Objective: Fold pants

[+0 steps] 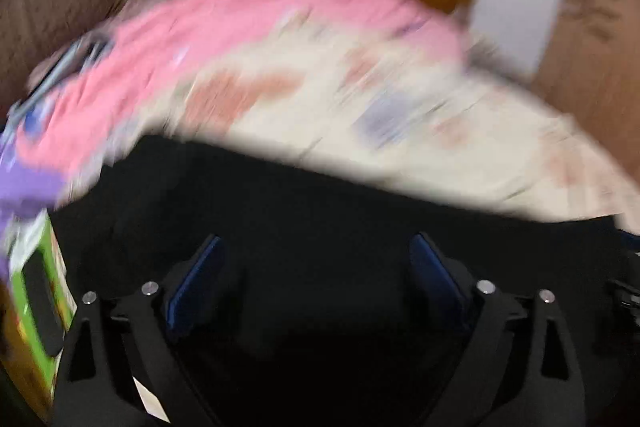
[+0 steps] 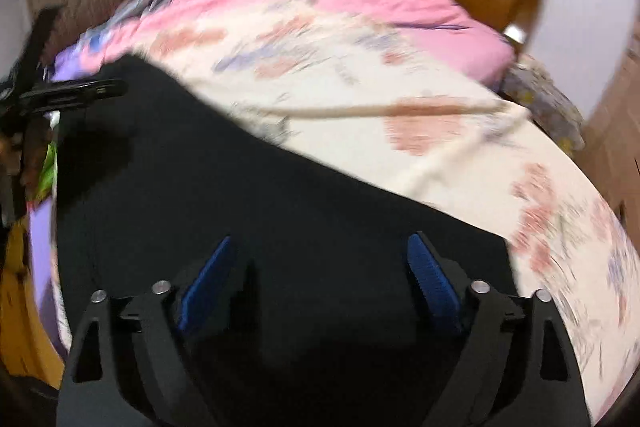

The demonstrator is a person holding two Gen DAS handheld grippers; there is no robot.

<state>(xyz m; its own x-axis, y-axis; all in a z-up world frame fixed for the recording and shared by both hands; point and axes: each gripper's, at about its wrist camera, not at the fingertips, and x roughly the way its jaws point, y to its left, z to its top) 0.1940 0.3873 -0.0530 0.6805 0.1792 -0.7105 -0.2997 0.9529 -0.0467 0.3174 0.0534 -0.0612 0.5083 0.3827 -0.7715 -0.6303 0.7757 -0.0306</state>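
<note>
Both grippers, left gripper (image 1: 314, 279) and right gripper (image 2: 320, 279), spread wide, gripping nothing, over black pants (image 2: 240, 195) at the bed (image 2: 460, 155) near edge. We risk pinching the bedsheet too.

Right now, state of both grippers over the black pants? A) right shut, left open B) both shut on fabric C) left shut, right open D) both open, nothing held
D: the left gripper and right gripper each show fingers spread wide apart above the black pants, with no fabric between them.
</note>
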